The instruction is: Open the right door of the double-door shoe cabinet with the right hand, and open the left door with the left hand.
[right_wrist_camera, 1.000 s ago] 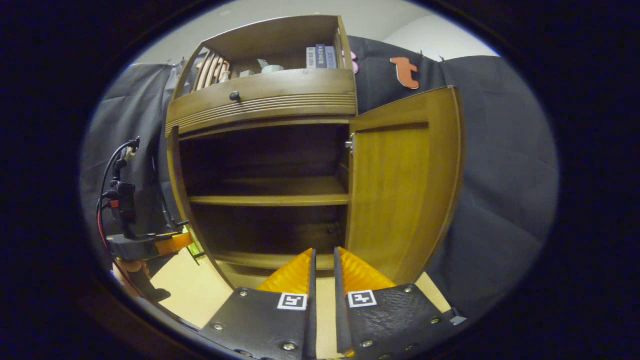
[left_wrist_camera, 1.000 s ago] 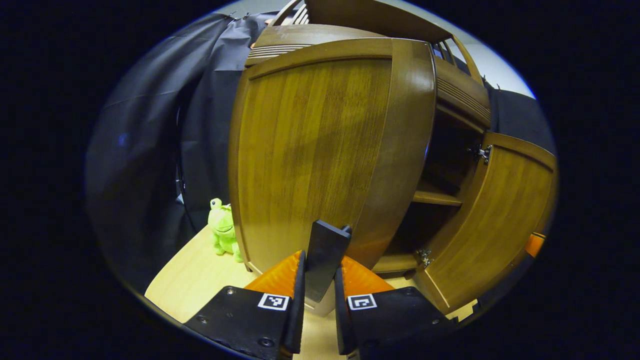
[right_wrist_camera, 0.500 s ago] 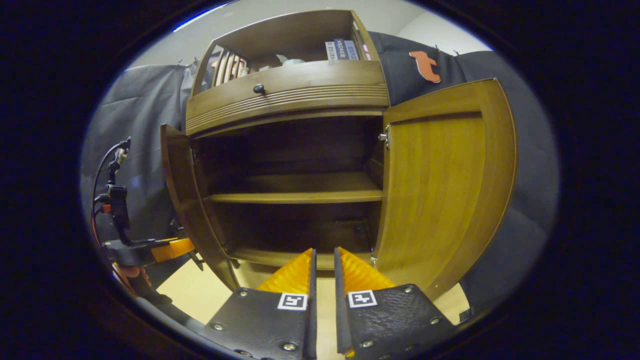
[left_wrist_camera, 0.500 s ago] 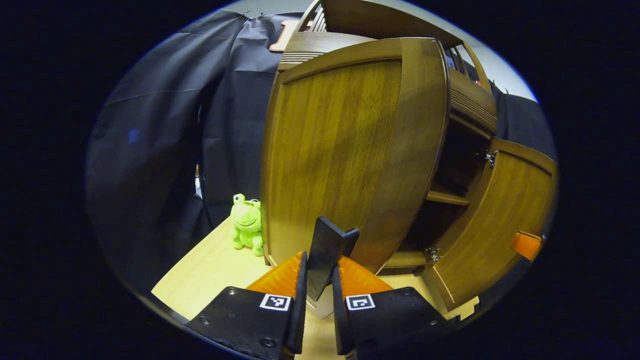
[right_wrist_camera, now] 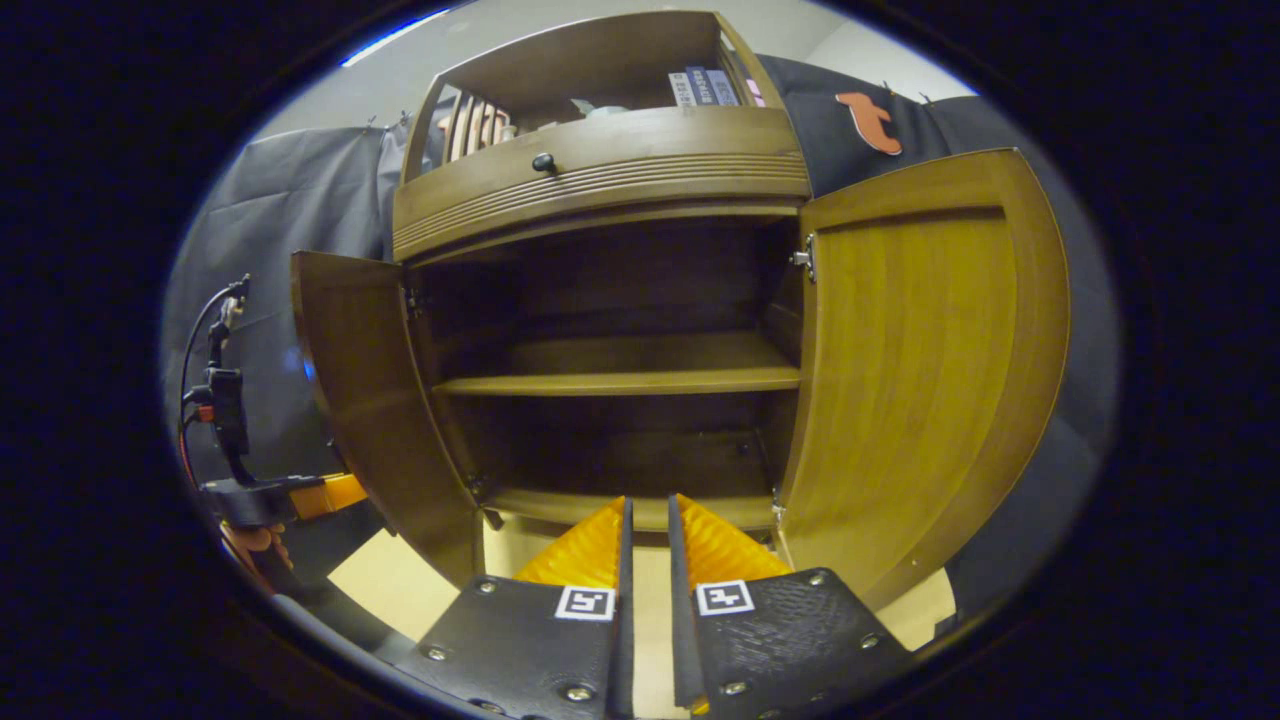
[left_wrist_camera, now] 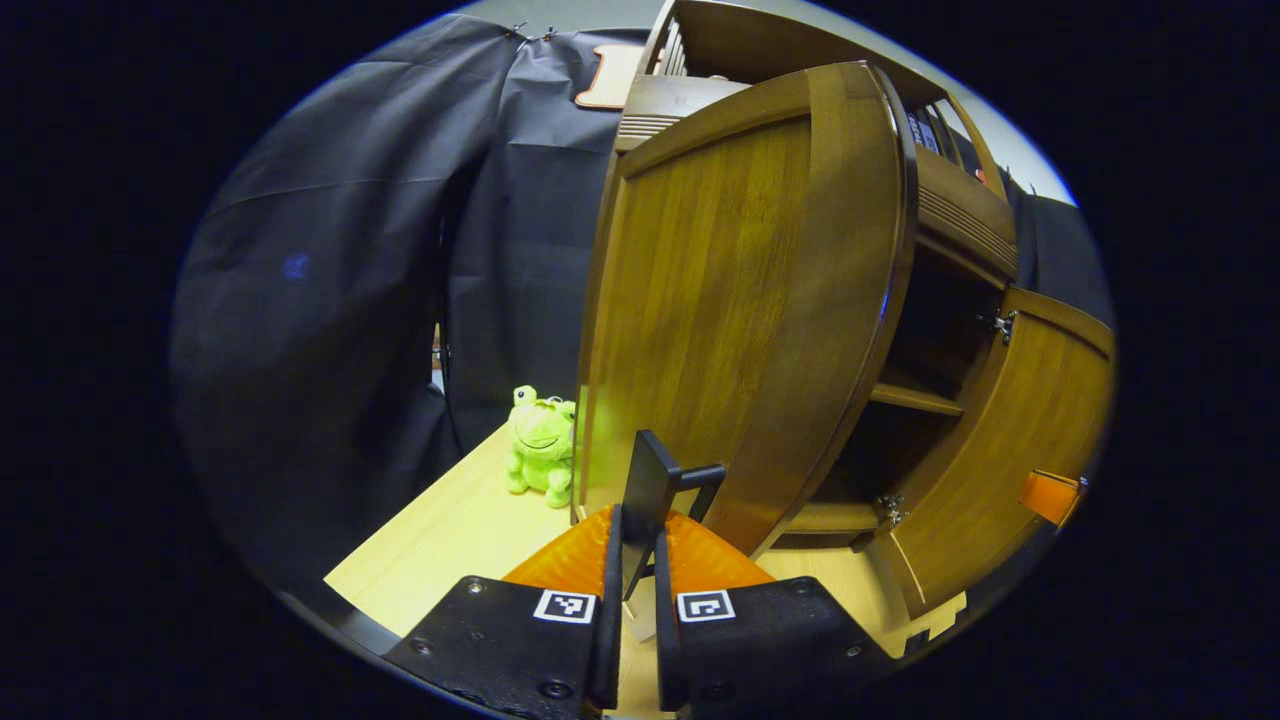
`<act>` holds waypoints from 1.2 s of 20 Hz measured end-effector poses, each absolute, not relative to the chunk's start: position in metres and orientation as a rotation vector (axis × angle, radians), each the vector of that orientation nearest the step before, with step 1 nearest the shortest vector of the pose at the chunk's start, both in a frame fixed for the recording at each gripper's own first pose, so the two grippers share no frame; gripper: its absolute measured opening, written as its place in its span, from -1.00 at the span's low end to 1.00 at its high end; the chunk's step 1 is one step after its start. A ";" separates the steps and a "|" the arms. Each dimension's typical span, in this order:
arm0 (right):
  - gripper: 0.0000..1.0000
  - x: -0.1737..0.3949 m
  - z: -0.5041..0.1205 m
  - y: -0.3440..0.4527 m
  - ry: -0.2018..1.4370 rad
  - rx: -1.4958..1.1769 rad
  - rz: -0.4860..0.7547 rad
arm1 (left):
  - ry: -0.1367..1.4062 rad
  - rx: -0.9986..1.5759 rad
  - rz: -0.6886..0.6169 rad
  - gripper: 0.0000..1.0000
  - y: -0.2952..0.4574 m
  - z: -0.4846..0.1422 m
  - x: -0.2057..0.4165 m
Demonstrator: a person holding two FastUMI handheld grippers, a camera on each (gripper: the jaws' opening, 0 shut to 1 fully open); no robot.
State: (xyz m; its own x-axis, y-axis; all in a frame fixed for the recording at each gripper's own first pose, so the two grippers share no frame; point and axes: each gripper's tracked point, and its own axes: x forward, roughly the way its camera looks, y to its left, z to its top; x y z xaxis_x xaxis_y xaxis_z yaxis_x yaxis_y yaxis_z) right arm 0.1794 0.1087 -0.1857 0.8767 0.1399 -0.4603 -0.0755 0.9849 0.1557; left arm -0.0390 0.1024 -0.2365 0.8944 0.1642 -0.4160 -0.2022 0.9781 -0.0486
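Left gripper [left_wrist_camera: 638, 520], fingers drawn close on the dark handle [left_wrist_camera: 655, 480] at the free edge of the left door [left_wrist_camera: 730, 300], both fingers pressing it. Right gripper [right_wrist_camera: 646, 520], fingers nearly together with a narrow gap, holding nothing, in front of the shoe cabinet [right_wrist_camera: 600, 180] and just below its bottom shelf. Both doors stand open: the left door swung out to the cabinet's left, the right door [right_wrist_camera: 920, 350] swung out to its right. Interior shelf [right_wrist_camera: 620, 382] bare. Green plush frog [left_wrist_camera: 541, 442] on the wooden floor [left_wrist_camera: 450, 540], just left of the left door.
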 end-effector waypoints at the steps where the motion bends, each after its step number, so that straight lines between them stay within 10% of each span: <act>1: -0.69 0.180 -0.187 0.111 0.492 0.135 0.119 | 0.419 -0.090 0.199 -0.71 0.104 -0.236 -0.041; 24: -0.69 0.202 -0.206 0.164 0.528 0.146 0.259 | 0.357 -0.081 0.369 -0.94 0.113 -0.212 -0.046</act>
